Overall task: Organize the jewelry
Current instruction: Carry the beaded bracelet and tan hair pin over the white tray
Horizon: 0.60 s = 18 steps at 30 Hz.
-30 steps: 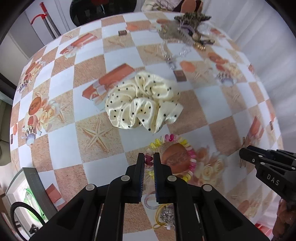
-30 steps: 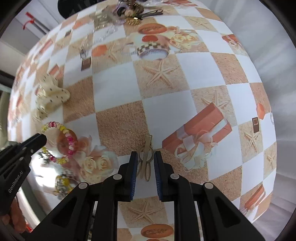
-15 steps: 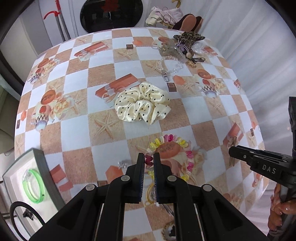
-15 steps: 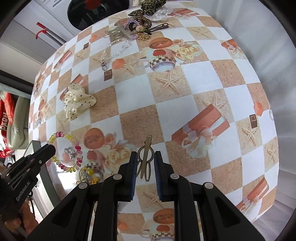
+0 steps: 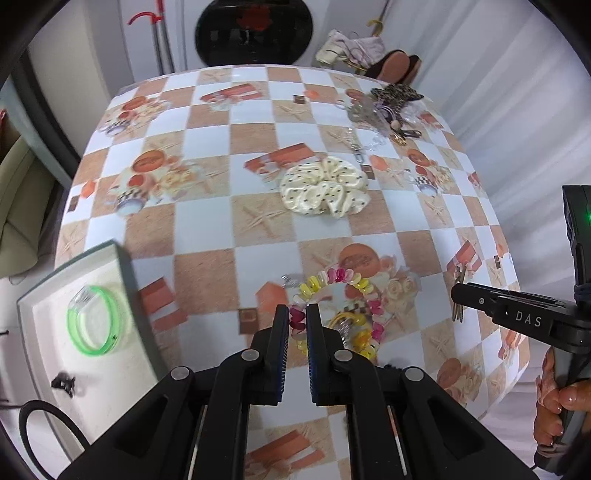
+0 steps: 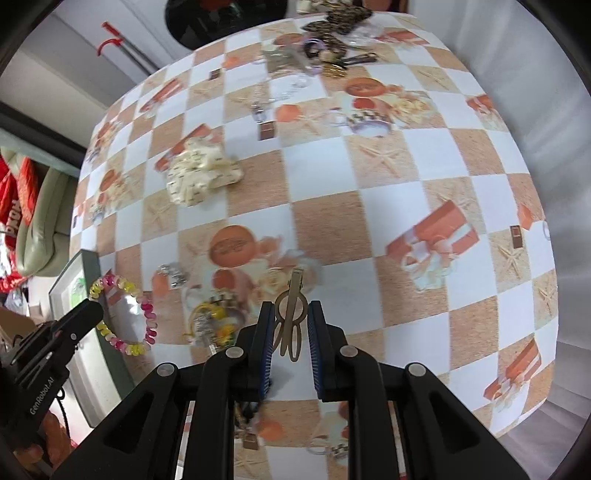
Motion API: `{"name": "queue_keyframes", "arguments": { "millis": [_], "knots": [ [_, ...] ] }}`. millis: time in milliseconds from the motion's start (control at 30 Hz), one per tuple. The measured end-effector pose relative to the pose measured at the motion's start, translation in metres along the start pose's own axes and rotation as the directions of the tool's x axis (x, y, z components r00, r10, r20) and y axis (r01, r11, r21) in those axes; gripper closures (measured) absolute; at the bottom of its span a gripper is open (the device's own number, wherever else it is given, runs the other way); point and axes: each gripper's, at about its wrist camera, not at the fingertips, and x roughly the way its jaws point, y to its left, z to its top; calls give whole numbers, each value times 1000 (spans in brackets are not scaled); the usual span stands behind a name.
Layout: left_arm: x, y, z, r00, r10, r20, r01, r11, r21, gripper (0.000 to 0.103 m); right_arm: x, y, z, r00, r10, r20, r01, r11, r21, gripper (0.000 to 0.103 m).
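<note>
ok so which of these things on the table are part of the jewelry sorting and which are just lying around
Part of the job:
- pink and yellow coil bracelet, held in the left gripper
- gold hair clip, held in the right gripper
- tray holding a green bangle
- cream dotted scrunchie
- far pile of accessories

Just lying about:
- red-handled tool
- shoes past the table

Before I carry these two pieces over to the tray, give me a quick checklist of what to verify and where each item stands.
1. Is the left tool shut on the coil bracelet? Ok.
2. Is the right tool shut on the gold clip? Ok.
3. Is there bare room in the tray beside the green bangle? Ok.
4. Is the coil bracelet free of the yellow jewelry beneath it? Cannot tell.
5. Are the two tools apart from each other? Ok.
</note>
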Motion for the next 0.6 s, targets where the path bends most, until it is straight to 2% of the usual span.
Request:
{"name": "queue_keyframes", "arguments": {
  "millis": [333, 600],
  "knots": [
    [-29, 48, -31, 999, 20, 30, -17, 995, -101, 90, -6, 67, -4, 999, 47, 6, -46, 992, -119, 84],
    [-49, 96, -57, 997, 57, 54, -45, 978, -203, 90, -5, 133, -14, 996, 83, -9, -83, 966, -243, 84]
  ]
}}
